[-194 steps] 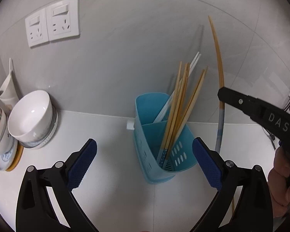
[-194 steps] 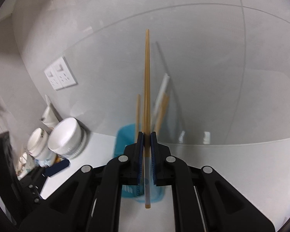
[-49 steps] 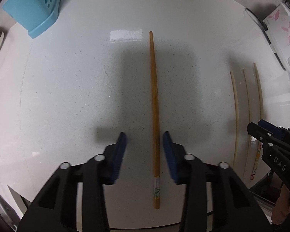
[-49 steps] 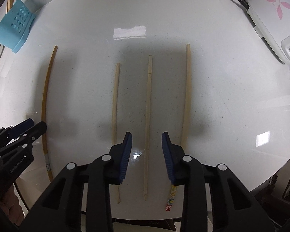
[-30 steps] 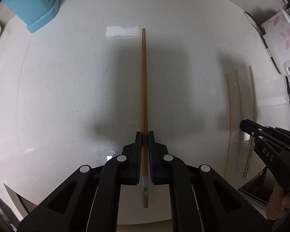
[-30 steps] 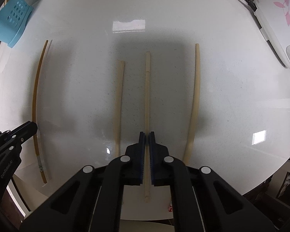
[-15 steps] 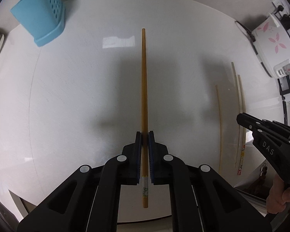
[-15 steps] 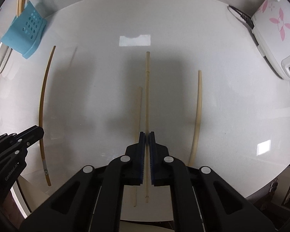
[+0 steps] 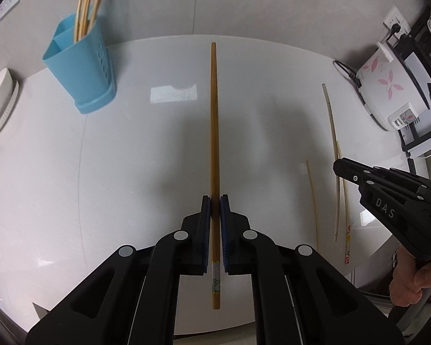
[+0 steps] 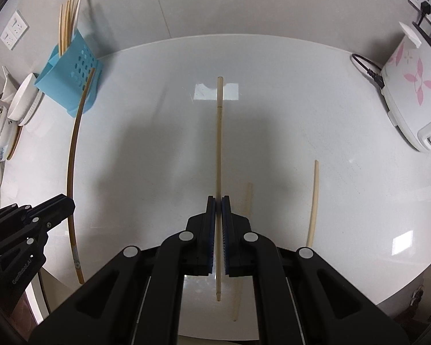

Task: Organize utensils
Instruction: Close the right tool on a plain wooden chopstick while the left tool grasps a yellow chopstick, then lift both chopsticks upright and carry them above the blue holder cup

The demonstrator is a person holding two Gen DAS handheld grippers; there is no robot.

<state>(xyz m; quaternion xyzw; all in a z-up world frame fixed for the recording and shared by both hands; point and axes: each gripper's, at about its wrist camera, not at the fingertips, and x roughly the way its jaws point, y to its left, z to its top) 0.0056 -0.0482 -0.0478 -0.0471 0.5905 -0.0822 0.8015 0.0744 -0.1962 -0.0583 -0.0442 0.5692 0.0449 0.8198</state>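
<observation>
My left gripper [image 9: 215, 201] is shut on a brown chopstick [image 9: 214, 120] and holds it above the white counter, tip pointing away. My right gripper [image 10: 218, 201] is shut on a pale chopstick [image 10: 219, 143], also lifted off the counter. The blue utensil holder [image 9: 80, 66] stands at the far left with several chopsticks in it; it also shows in the right wrist view [image 10: 71, 72]. Two pale chopsticks [image 10: 313, 201] lie on the counter under and right of my right gripper. The left gripper and its brown chopstick [image 10: 71, 155] show at the left of the right wrist view.
A white rice cooker [image 10: 411, 92] with pink flowers sits at the right, its black cord [image 10: 367, 69] on the counter. Stacked white bowls [image 10: 23, 100] stand left of the holder. The counter's front edge [image 9: 244, 327] is just below my grippers.
Both grippers closed on their chopsticks and have lifted them off the counter, tilting up so the holder and wall come into view.
</observation>
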